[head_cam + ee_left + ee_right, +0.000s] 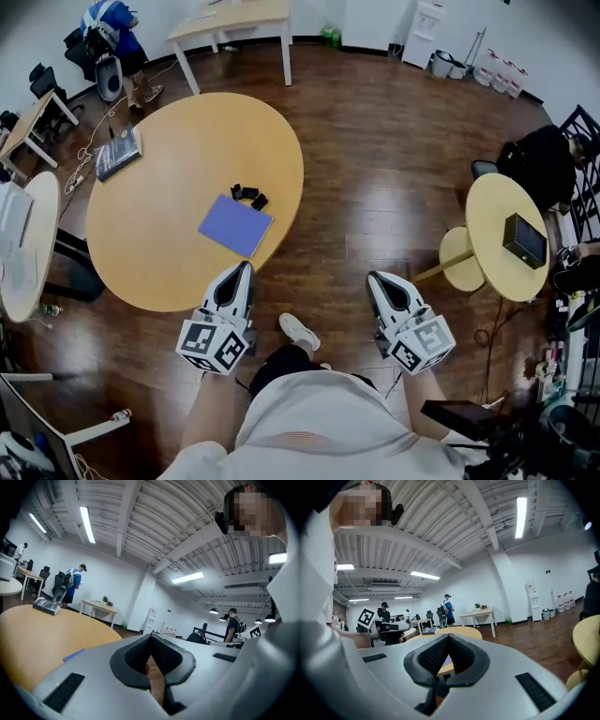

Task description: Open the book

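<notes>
Far left of the round light-wood worktop point(169, 234) there's a dark slab-like item point(117, 155). Could be another book or some device, it's too small to tell. The thing that matters is the flat blue-purple book point(234, 225), lying shut near the worktop's near right edge. A small clump of black bits point(248, 196) sits just beyond its far corner.

The left gripper point(246, 267) hovers just off the near edge of the worktop, close to the book's near corner. In the left gripper view its jaws meet tip to tip, with nothing between them. The right gripper point(373, 277) hangs over the wooden floor, well apart from the book, with its jaws also pressed together and empty.

My take on doing this step well:
- Spread the jaws a little before going in.
- Come in low along the worktop so one jaw tip slides under the cover alone, not the whole block of pages.
- Use the other gripper to press down on the spine side so the book doesn't skate off the edge.
- I can't tell which side is the spine from here, so try the free edge gently.

For containers, the only one I can make out is a dark box point(523, 239) on the small round yellow table point(487, 216) at the right. It looks closed, so no idea what's in it.
</notes>
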